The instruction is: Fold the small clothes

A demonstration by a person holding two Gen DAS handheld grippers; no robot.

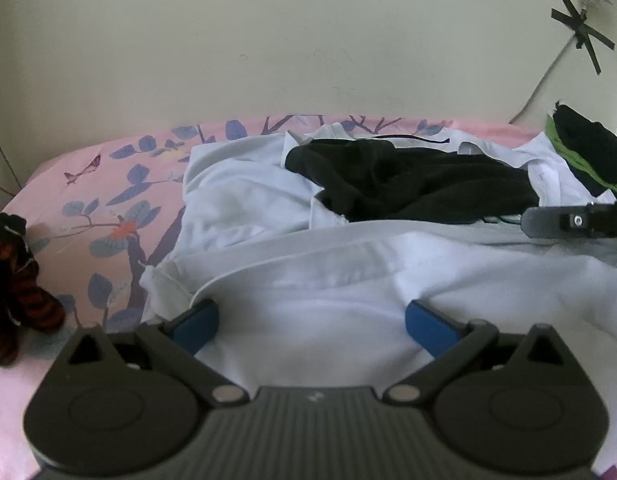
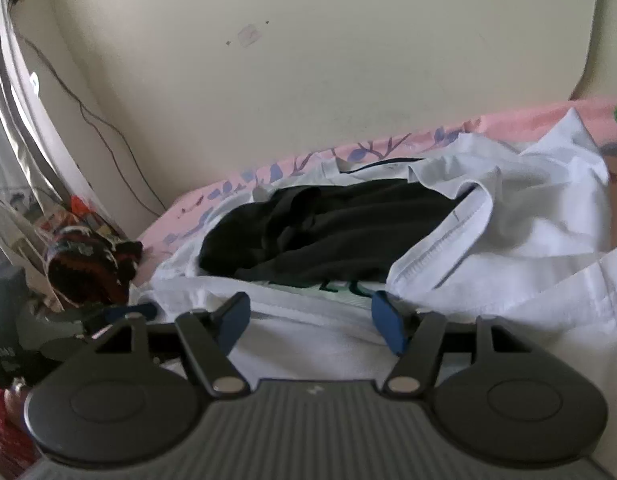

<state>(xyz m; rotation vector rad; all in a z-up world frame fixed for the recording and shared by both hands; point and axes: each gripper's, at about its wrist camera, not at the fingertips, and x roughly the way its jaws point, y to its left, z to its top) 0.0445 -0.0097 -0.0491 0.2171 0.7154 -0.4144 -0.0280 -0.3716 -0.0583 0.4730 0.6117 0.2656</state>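
Observation:
A white garment (image 1: 348, 276) lies spread on the pink floral bed sheet (image 1: 88, 184), right in front of me. My left gripper (image 1: 310, 316) is open, its blue pads resting low over the white cloth near a folded hem. My right gripper (image 2: 310, 316) is open too, just above the same white garment (image 2: 308, 340); one of its fingers shows at the right of the left wrist view (image 1: 576, 222). A black garment (image 1: 408, 184) lies crumpled on more white clothes (image 1: 236, 196) behind, and it also shows in the right wrist view (image 2: 328, 232).
A red and black striped knitted piece (image 1: 16, 292) lies at the left edge of the bed, also in the right wrist view (image 2: 92, 264). A black and green pile (image 1: 584, 148) sits at the far right. A cream wall (image 1: 308, 60) closes the back. Clutter (image 2: 12, 220) stands left of the bed.

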